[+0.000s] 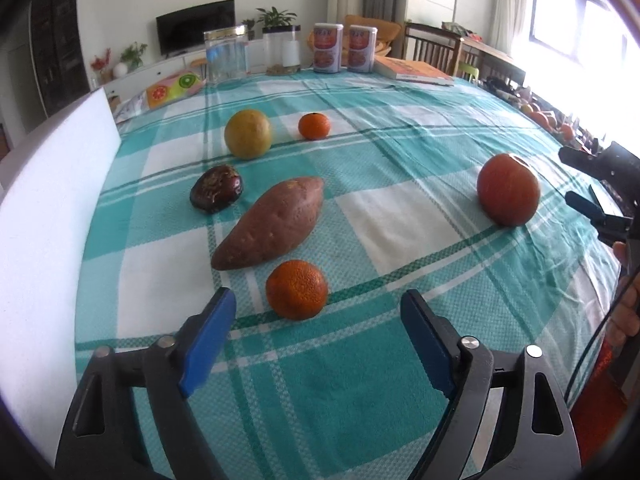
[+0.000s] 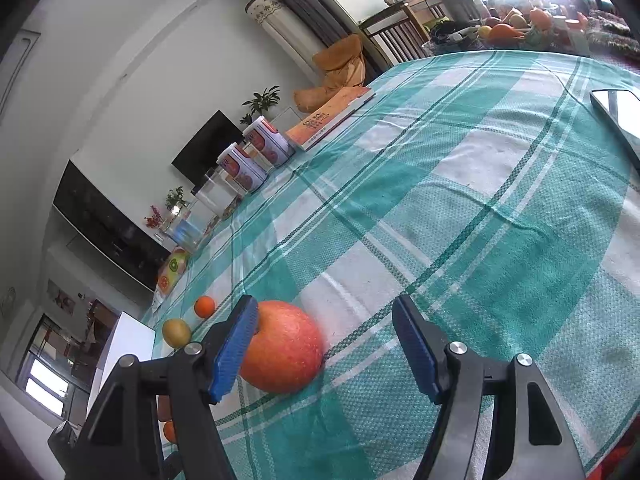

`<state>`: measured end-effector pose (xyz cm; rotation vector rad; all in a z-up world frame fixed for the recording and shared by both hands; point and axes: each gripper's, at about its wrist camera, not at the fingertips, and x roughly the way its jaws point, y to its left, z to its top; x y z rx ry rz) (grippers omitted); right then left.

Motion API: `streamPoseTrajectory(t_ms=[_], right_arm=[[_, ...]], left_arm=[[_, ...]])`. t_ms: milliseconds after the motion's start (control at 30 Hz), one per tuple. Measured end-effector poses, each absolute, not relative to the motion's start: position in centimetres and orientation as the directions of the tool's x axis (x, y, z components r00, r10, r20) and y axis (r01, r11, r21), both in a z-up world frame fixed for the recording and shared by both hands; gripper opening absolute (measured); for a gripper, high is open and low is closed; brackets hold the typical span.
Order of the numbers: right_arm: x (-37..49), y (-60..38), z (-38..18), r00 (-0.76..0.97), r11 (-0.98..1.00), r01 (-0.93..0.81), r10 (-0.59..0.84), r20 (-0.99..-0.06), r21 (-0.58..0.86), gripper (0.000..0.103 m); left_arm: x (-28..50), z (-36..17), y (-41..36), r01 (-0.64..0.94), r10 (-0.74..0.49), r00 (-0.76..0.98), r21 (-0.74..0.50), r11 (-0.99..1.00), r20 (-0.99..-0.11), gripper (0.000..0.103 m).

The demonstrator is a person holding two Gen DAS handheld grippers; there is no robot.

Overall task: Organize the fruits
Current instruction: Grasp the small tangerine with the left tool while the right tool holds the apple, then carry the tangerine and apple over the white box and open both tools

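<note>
Apple (image 2: 282, 348) sits on the checked tablecloth (image 2: 480, 208), just past the right gripper (image 2: 324, 344), whose jaws gape wide and hold nothing. Left gripper (image 1: 318, 332), equally wide and unladen, faces a tangerine (image 1: 297, 289) beside a sweet potato (image 1: 269, 222).

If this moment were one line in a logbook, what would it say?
left gripper: open, behind orange | right gripper: open, beside apple | nothing held | sweet potato on tablecloth

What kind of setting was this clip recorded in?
Most likely a home living or dining room: a table under a teal checked tablecloth, a wall-mounted television, wooden dining chairs and potted plants behind. Fruit such as the apple lies loose on the cloth.
</note>
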<state>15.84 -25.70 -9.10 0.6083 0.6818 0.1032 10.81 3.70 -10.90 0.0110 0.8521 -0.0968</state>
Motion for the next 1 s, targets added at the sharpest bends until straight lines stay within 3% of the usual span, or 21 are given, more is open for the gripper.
streamPoseTrajectory(t_ms=[33, 67, 100, 133, 200, 300, 400, 467, 533, 667, 800, 1000], right_arm=[[15.8, -25.7, -8.8, 0.775, 0.822, 0.089, 0.298, -0.558, 0.562, 0.071], [15.9, -25.6, -8.4, 0.765, 0.824, 0.060, 0.325, -0.556, 0.564, 0.074], [15.9, -25.1, -7.8, 0.748, 0.833, 0.011, 0.360, -0.557, 0.553, 0.082], [16.0, -24.4, -7.1, 0.727, 0.854, -0.051, 0.387, -0.567, 0.518, 0.093], [16.5, -21.8, -6.0, 0.670, 0.911, -0.180, 0.390, -0.631, 0.372, 0.102], [17.7, -17.8, -6.3, 0.602, 0.940, -0.312, 0.307, -0.737, 0.137, 0.102], [20.1, -15.7, -8.6, 0.538, 0.938, -0.339, 0.257, -0.803, 0.073, 0.102], [21.5, -15.6, -9.9, 0.498, 0.941, -0.319, 0.268, -0.824, 0.114, 0.098], [22.3, -16.1, -10.8, 0.468, 0.952, -0.276, 0.253, -0.846, 0.132, 0.068], [21.9, -18.0, -10.7, 0.441, 0.948, -0.184, 0.316, -0.840, 0.260, 0.068], [20.1, -19.0, -8.9, 0.420, 0.837, -0.129, 0.532, -0.735, 0.532, 0.068], [17.8, -9.6, -3.4, 0.303, 0.659, -0.308, 0.752, -0.585, 0.687, 0.068]], left_arm=[[11.3, -11.4, 3.8, 0.074, -0.069, 0.637, -0.029, 0.997, -0.768, 0.046], [11.5, -11.8, 4.1, 0.060, -0.063, 0.638, -0.033, 0.998, -0.767, 0.043], [11.5, -11.8, 4.3, 0.053, -0.065, 0.650, -0.039, 0.998, -0.757, 0.032], [11.5, -11.9, 4.5, 0.053, -0.076, 0.648, -0.055, 0.997, -0.758, 0.031], [11.3, -12.0, 5.1, 0.051, -0.105, 0.652, -0.095, 0.994, -0.751, 0.030], [10.3, -11.6, 5.7, 0.066, -0.164, 0.654, -0.160, 0.985, -0.739, 0.030], [8.9, -10.4, 5.9, 0.085, -0.197, 0.654, -0.188, 0.978, -0.730, 0.030], [7.9, -9.3, 6.3, 0.092, -0.224, 0.654, -0.218, 0.972, -0.723, 0.030], [6.8, -8.1, 6.9, 0.097, -0.239, 0.656, -0.233, 0.967, -0.716, 0.030], [4.6, -6.2, 8.2, 0.112, -0.288, 0.646, -0.286, 0.952, -0.707, 0.030], [2.6, -3.2, 9.9, 0.115, -0.341, 0.658, -0.358, 0.927, -0.671, 0.030], [1.3, 1.6, 16.2, 0.001, -0.223, 0.751, -0.338, 0.941, -0.621, 0.030]])
